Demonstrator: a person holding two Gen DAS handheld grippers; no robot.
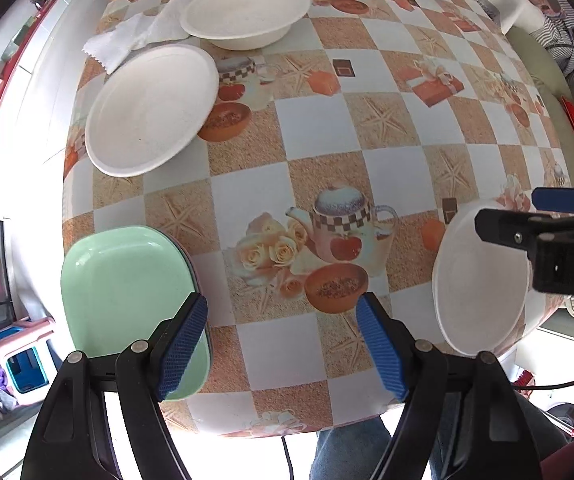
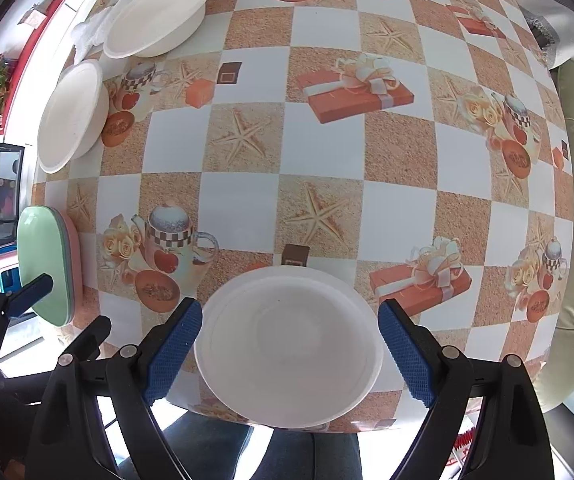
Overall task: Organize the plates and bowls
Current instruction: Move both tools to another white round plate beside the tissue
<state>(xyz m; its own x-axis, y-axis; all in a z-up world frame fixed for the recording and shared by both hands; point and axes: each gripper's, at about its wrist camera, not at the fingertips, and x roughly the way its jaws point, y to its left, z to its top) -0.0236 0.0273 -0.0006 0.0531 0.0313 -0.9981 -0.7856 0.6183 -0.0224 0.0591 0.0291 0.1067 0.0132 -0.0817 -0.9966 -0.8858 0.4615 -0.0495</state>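
Bowl (image 2: 287,344): round, white, matte | plates (image 1: 127,292): oblong, glossy green

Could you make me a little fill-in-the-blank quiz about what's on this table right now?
1. The oval plate on top of the stack at the table's near left edge is ____ in colour.
2. The right gripper hangs above a white ____, its jaws open.
3. Nothing sits between the blue pads of the left gripper, so it is ____.
4. A white ____ lies beside the far bowl.

Missing words: green; bowl; empty; napkin

The checked table (image 2: 247,192) bears white bowls (image 2: 291,344), a white plate (image 1: 151,108), perhaps stacked green plates (image 1: 123,288).
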